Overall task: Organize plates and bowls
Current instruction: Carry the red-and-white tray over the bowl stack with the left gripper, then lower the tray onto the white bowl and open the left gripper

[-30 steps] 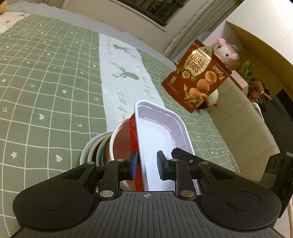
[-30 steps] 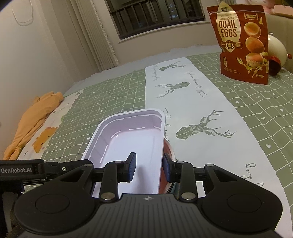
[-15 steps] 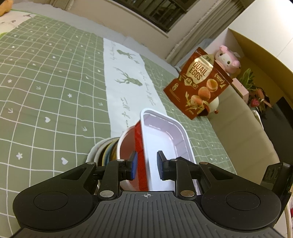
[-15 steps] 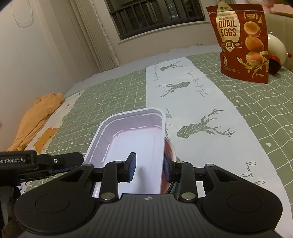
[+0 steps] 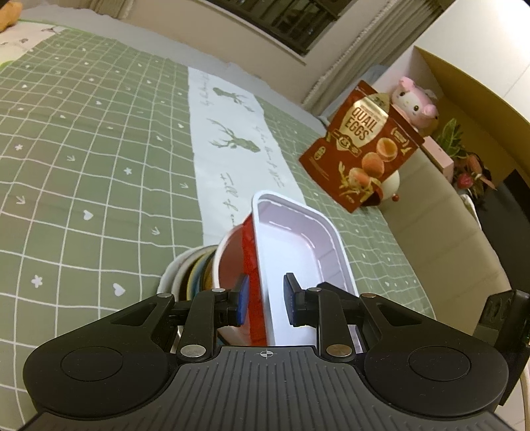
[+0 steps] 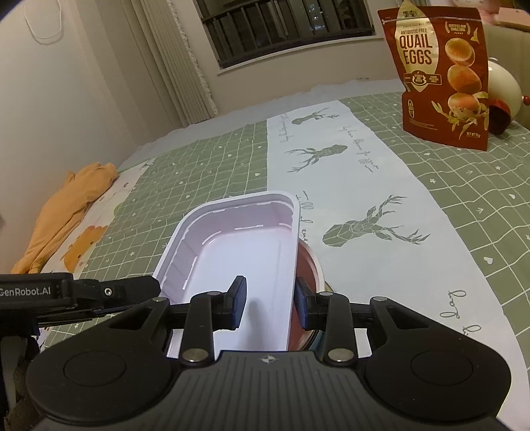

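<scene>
While the left hand-held gripper [image 5: 263,300] and the right hand-held gripper [image 6: 269,305], jaws narrowed, each straddle a side wall of the white tray [image 5: 291,238] atop the red bowl [image 5: 232,262] and stacked plates [image 5: 185,272] at six o'clock on the table [image 5: 82,149], both should lower it level, releasing together.

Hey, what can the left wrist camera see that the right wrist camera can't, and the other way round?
Only the left wrist view shows the pink plush toy, the potted plant and the stacked plates under the red bowl. Only the right wrist view shows the orange cloth and the window bars. Both show the white rectangular tray resting on the red bowl, the quail eggs bag and the green checked cloth with its white deer runner.
</scene>
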Tool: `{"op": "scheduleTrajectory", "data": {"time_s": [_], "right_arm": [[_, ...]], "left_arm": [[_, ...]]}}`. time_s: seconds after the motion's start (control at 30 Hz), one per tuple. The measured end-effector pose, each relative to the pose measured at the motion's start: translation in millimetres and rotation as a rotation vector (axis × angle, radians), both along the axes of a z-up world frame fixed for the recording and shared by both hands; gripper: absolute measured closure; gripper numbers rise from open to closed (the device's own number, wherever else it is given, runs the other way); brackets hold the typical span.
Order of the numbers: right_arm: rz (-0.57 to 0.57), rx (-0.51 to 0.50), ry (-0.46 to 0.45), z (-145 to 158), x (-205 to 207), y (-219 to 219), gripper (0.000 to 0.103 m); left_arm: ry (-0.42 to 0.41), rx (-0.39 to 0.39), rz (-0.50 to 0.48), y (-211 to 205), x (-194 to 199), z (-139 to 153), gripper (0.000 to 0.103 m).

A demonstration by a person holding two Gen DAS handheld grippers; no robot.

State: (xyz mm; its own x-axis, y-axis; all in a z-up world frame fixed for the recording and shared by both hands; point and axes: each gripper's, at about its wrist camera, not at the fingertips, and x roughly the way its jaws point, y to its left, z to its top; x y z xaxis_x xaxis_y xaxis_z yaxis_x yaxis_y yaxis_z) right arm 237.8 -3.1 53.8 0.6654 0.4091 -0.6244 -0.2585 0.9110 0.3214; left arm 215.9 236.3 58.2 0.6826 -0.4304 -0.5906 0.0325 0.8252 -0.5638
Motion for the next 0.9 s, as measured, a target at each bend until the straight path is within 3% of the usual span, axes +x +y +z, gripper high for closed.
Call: {"op": "scheduleTrajectory", "data": {"time_s": [0.47, 0.53, 0.7, 0.83, 0.9], "right_arm": [[-0.018, 0.01, -0.031, 6.1, -11.5, -9.0, 0.072], [-0.021, 0.009, -0.044, 8.4, -16.1, -11.5, 0.072], [-0.015, 0.014, -0.1, 16.6, -32.5, -18.5, 0.072], [-0.002, 0.043, -0.168, 22.3, -58.1, -28.8, 0.072], [0.013, 0.042, -0.206, 22.1, -75.6, -31.8, 0.062]], "left_arm": [[-0.048, 0.031, 0.031, -0.7, -10.2, 6.9, 0.079], [-0.076, 0.023, 0.065, 1.1, -18.6, 9.7, 0.078], [-0.22, 0.156, 0.163, -13.9, -61.3, 23.9, 0.078], [-0.296, 0.203, 0.194, -33.4, -97.6, 25.7, 0.078], [-0.326, 0.23, 0.2, -44.1, -114.3, 22.6, 0.078]]}}
